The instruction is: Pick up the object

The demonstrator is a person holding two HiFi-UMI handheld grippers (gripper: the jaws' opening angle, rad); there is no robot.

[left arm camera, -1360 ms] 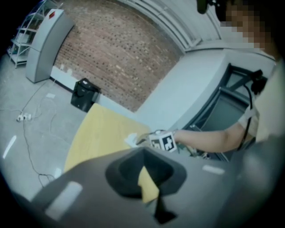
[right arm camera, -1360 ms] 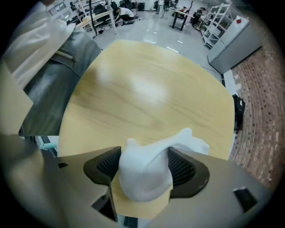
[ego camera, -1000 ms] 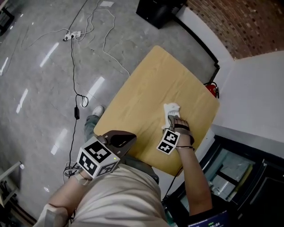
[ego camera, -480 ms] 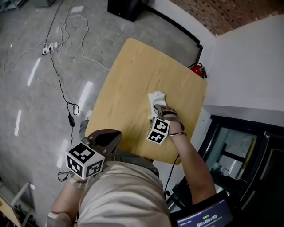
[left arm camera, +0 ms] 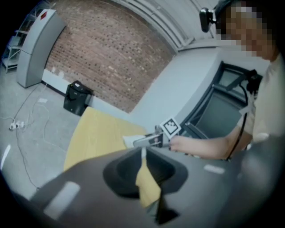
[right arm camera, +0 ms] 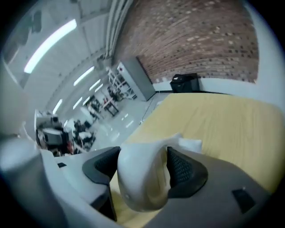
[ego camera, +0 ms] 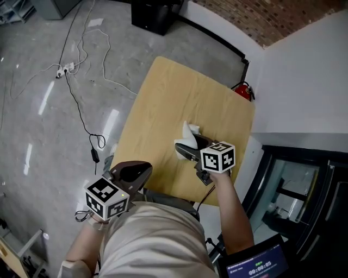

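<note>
The right gripper (right arm camera: 143, 173) has its 2 jaws partly spread and pressed on a white object (right arm camera: 141, 191). One ribbed black pad sits on each flank of its smooth, bulbous end, and nothing else is in the grip. In the right gripper view the object fills the gap between the pads. Its rounded end hangs toward 6 o'clock and a narrower part runs away toward 1 o'clock, ending in a small squared tab.

In the head view the object's long axis runs from about 12 o'clock, where the thin end stands, down to about 7 o'clock at the rounded end. The gripper reaches it from 3 o'clock, with its marker cube (ego camera: 218, 157) trailing on that side. The object is over the wooden table (ego camera: 163, 98), toward the table's 5 o'clock part. Whether its lower end touches the wood I cannot tell.

The left gripper (left arm camera: 142, 153) is off the table's 7 o'clock corner, near the person's body. Its jaws are all but together, starting to ease apart, with nothing between them and only a sliver of tabletop showing through.

Farther out, a red fire extinguisher (ego camera: 244, 91) stands at the table's 2 o'clock corner by the wall. A black box (ego camera: 155, 13) sits at 12 o'clock. Cables (ego camera: 81, 108) and a power strip (ego camera: 64, 69) lie on the grey floor toward 10 o'clock.
</note>
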